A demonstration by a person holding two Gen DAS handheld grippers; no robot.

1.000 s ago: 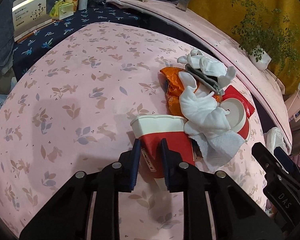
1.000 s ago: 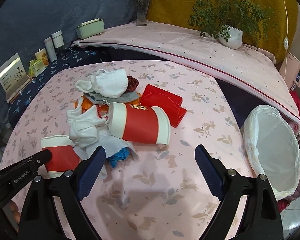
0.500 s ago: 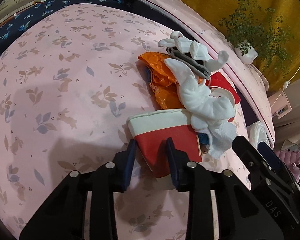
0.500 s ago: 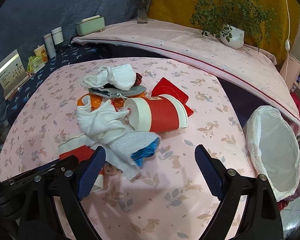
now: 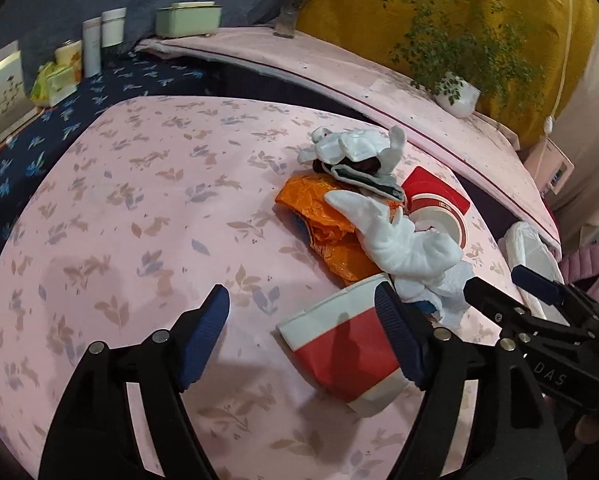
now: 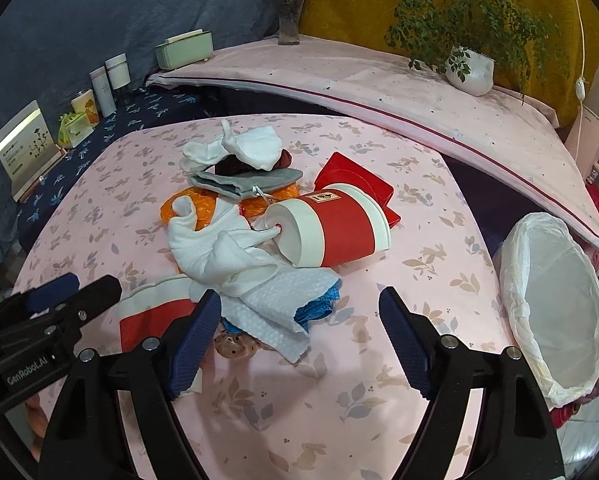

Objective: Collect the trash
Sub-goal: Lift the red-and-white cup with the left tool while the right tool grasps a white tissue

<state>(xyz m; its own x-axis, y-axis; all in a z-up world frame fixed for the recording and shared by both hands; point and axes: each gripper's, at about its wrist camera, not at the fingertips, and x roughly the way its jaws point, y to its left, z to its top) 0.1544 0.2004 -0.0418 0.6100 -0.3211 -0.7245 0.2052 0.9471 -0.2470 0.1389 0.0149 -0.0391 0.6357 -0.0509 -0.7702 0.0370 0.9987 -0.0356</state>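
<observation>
Two grippers over table point(image 6: 419, 264), both spread, neither gripping anything. Left gripper point(image 5: 301, 330): jaws wide apart, flattened red-and-white paper cup point(image 5: 339, 344) lying on table, right fingertip point(image 5: 391, 320) above its edge. Right gripper point(image 6: 299, 320): jaws spread above white paper towel point(image 6: 275, 304) and blue scrap point(image 6: 315, 308). Beyond: white cloth point(image 6: 215, 240), second red-and-white cup point(image 6: 335, 224) on its side, orange bag point(image 5: 323, 224), grey pouch point(image 6: 243, 180). Bin with white liner point(image 6: 555, 300) beside table, on right.
</observation>
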